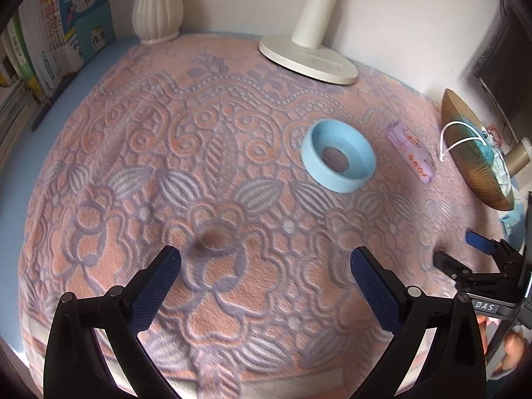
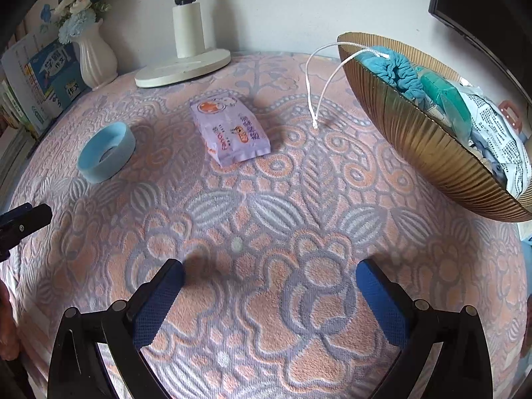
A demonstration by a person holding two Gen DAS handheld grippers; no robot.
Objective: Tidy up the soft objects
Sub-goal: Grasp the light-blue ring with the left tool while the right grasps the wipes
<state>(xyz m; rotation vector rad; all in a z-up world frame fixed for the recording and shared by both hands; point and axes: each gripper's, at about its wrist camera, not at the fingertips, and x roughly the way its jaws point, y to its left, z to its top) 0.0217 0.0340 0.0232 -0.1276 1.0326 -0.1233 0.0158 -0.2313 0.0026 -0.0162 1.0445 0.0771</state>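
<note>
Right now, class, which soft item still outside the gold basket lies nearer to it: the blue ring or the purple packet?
The purple packet. It lies between the blue ring and the gold basket.

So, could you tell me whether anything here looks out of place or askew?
A white cord trails out of the gold bowl and its end rests on the blanket. The purple packet and blue ring still lie loose outside the bowl. Nothing looks spilled or damaged.

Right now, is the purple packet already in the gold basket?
No, the purple packet lies on the patterned cloth, apart from the gold basket, between it and the blue ring.
</note>
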